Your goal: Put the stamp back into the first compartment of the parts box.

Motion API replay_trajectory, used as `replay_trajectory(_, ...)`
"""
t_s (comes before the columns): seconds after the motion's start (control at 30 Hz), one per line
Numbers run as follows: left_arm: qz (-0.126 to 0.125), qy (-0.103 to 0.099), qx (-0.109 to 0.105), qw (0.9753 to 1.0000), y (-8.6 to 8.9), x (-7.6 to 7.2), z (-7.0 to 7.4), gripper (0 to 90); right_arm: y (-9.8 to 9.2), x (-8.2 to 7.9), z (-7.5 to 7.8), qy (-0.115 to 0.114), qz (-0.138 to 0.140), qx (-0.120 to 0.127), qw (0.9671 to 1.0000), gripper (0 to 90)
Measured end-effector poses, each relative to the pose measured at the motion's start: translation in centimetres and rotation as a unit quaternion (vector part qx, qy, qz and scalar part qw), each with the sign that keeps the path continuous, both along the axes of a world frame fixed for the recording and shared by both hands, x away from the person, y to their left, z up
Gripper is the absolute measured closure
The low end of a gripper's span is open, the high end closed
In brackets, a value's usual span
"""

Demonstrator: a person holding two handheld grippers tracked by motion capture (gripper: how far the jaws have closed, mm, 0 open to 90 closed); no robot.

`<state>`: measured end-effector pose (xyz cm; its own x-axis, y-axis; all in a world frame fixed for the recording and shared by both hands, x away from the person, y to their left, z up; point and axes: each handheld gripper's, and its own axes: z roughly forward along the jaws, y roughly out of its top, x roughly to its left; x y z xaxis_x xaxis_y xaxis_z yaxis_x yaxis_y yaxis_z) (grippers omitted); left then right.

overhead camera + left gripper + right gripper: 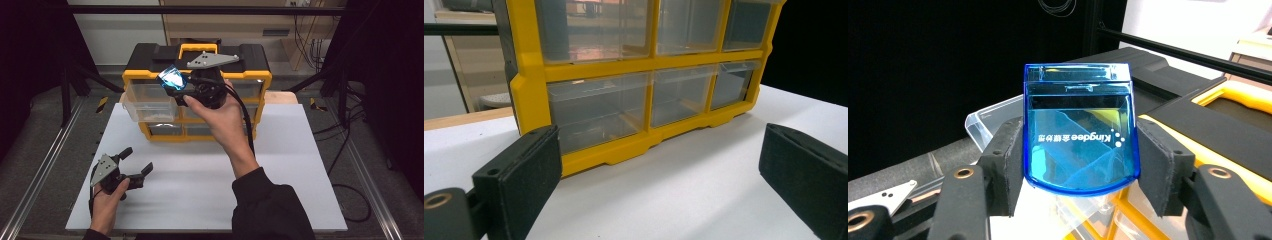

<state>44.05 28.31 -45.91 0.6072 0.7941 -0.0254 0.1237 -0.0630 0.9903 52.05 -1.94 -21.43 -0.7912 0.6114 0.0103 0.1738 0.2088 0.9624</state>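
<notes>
Right hand-held gripper (1079, 165) clamped on blue Kingdee case (1079, 130) above pulled-out drawer (149, 106) at 11 o'clock; could slip, missing drawer. Left hand-held gripper (136, 161) wide open, empty.

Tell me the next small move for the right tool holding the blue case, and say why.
Probably lower it a little, straight down toward the pulled-out clear drawer. The right tool is shut on the blue translucent case and holds it above the yellow organizer, over that open top-left drawer. The left tool rests open on the white table, apart from the work.
</notes>
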Motion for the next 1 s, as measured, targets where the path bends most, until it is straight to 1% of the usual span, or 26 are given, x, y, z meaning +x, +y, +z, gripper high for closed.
replay_trajectory(0.1,-0.001,0.0,0.0,1.0,0.0,0.0,0.0,3.4,0.3,0.2,0.0,0.001,0.003,0.001,1.0,42.1)
replay_trajectory(0.4,-0.004,0.001,0.0,1.0,-0.1,0.0,0.0,3.5,1.4,0.8,0.0,0.004,0.009,-0.008,0.9999,42.1)
replay_trajectory(0.5,-0.003,0.001,-0.001,1.0,0.0,0.0,0.0,3.6,2.2,1.0,0.1,0.004,0.012,-0.011,0.9999,42.1)
replay_trajectory(0.8,-0.005,0.001,-0.002,1.0,0.0,0.0,0.0,3.7,3.5,1.3,0.4,0.005,0.019,-0.022,0.9996,42.1)
replay_trajectory(1.0,-0.006,0.001,-0.003,1.0,0.0,0.0,0.0,3.8,3.9,1.3,0.4,0.006,0.018,-0.028,0.9994,42.2)
